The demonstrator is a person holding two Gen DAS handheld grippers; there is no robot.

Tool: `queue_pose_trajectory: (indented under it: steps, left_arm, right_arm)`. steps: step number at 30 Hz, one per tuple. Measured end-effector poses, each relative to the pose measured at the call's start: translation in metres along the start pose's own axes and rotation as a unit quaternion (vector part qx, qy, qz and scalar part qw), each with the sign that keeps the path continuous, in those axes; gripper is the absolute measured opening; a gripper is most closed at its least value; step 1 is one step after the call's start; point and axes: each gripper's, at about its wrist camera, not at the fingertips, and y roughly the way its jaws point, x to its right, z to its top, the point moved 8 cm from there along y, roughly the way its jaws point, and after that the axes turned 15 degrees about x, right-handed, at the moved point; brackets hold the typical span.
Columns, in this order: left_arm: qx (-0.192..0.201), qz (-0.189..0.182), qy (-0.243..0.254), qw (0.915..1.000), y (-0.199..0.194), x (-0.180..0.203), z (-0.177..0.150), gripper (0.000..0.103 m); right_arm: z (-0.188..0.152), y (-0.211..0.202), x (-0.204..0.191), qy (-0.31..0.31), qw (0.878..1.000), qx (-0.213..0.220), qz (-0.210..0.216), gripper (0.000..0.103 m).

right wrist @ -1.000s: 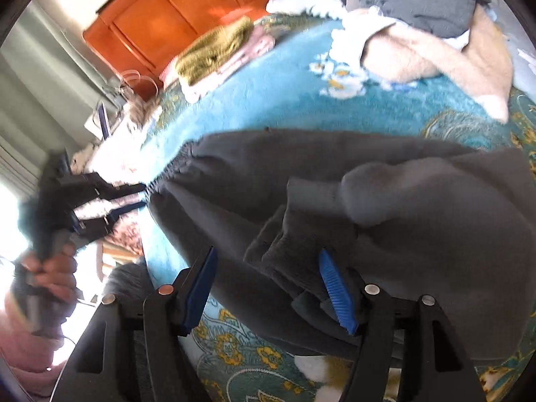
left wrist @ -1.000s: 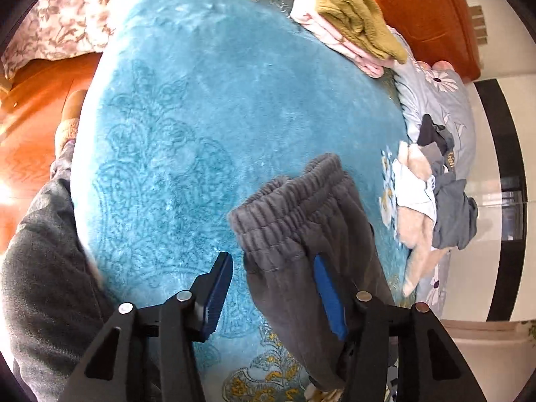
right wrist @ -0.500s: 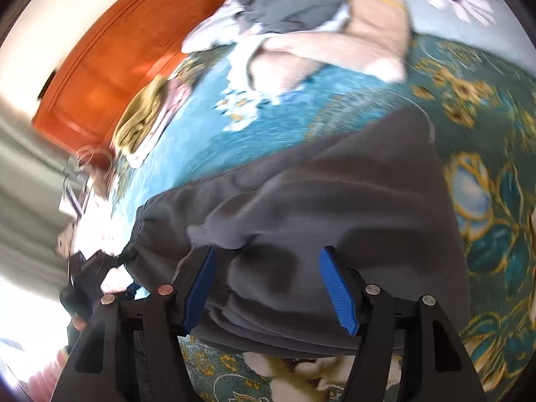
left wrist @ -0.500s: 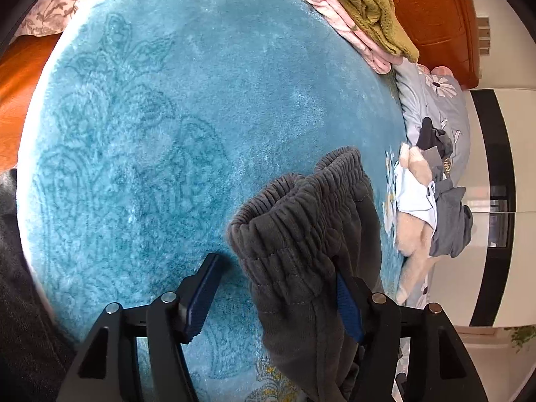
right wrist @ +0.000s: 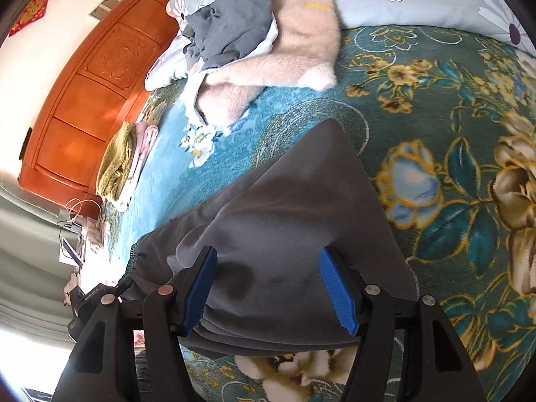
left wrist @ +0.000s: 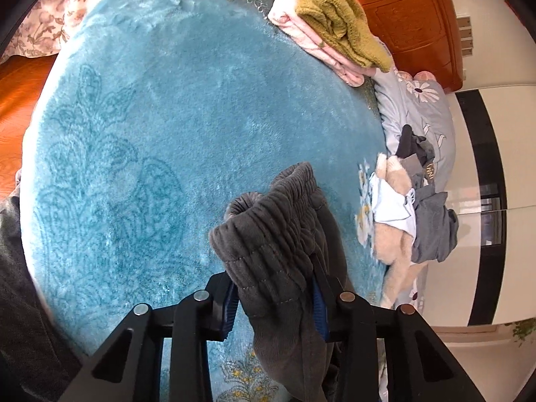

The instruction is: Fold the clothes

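Left fingers [left wrist: 231, 305] just closed on the grey pants' [left wrist: 278, 251] waistband; right fingers [right wrist: 335, 288] gape wide over the pants on the bed [right wrist: 435, 117].

The dark grey sweatpants [left wrist: 281, 254] are thick and soft, with a gathered, ribbed elastic waistband. In the left wrist view the waistband stands bunched up in the lower middle of the frame, its corner raised off the teal blanket [left wrist: 174, 127] and the cloth trailing down to the bottom edge. In the right wrist view the sweatpants [right wrist: 291, 221] lie folded over themselves across the lower middle, smooth on top, waistband at the lower left, on the bed's flowered teal blanket [right wrist: 435, 107].
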Motion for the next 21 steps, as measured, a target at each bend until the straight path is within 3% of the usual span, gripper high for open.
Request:
queue_pose_trajectory:
  steps: [7, 11, 13, 16, 21]
  left_arm:
    - [0.091, 0.005, 0.059, 0.9941, -0.057, 0.017, 0.058, 0.038]
    - [0.109, -0.002, 0.180, 0.9775, -0.074, 0.066, 0.047, 0.038]
    - [0.110, -0.015, 0.258, 0.9596, -0.077, 0.103, 0.025, 0.038]
    - [0.108, -0.034, 0.372, 0.9211, -0.079, 0.159, -0.020, 0.038]
    - [0.103, -0.021, 0.530, 0.8415, -0.068, 0.210, -0.105, 0.038]
  right_arm:
    - [-0.006, -0.003, -0.008, -0.001, 1.000, -0.002, 0.014, 0.065]
    - [-0.014, 0.005, -0.012, 0.010, 1.000, -0.013, 0.023, 0.065]
    - [-0.018, 0.009, -0.016, 0.013, 0.999, -0.019, 0.030, 0.065]
    - [-0.019, 0.009, -0.023, 0.005, 0.999, -0.019, 0.041, 0.065]
    - [-0.016, 0.002, -0.012, 0.022, 0.999, -0.007, 0.040, 0.065]
